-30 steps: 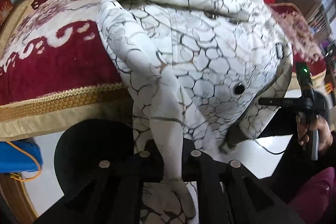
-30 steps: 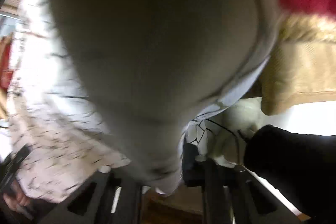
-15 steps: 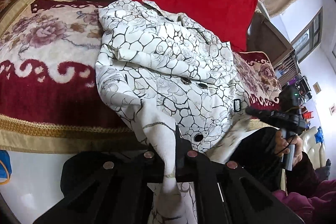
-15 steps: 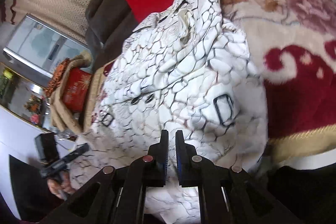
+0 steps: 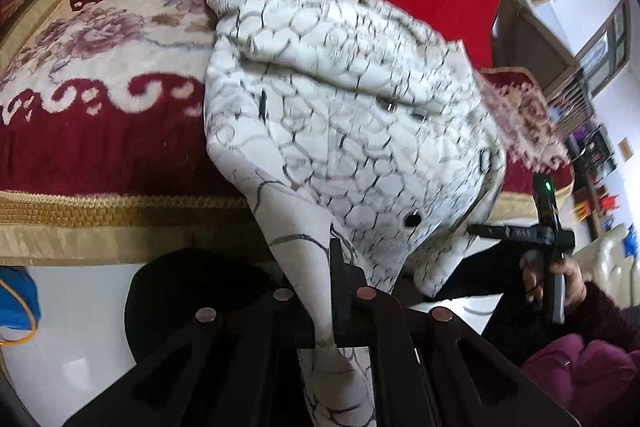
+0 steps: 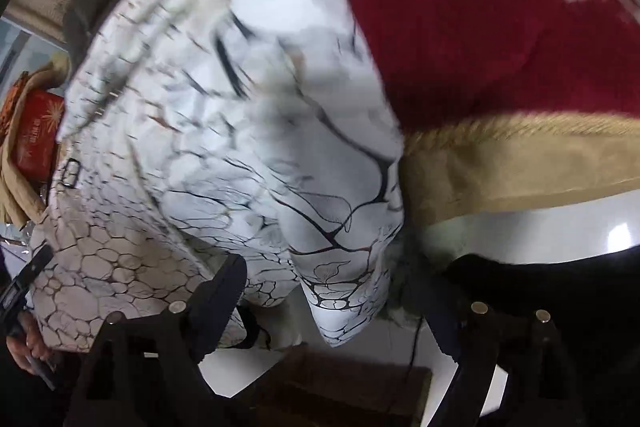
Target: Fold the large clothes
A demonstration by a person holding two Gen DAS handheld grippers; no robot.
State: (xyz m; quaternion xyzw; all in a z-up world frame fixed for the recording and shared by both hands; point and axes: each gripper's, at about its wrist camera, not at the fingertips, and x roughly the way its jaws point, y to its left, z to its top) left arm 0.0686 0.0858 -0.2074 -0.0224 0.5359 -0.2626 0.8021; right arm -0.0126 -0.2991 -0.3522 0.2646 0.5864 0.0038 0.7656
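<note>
Since half a second ago the right gripper [image 6: 340, 291], then shut, is opening wide, a loose fold of the coat [image 5: 344, 131] hanging between its fingers. The left gripper [image 5: 326, 287] is kept clamped on a sleeve. The coat is draped over the sofa [image 5: 100, 155] edge, lengthwise from collar at the back down toward the floor.

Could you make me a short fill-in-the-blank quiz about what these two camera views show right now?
1. The left gripper is shut on a strip of the white ____.
2. The right gripper has its jaws ____, with a hanging fold of cloth between them.
3. The garment lies on a dark red and cream ____ with a gold border.

Missing words: coat; opening; blanket
</note>
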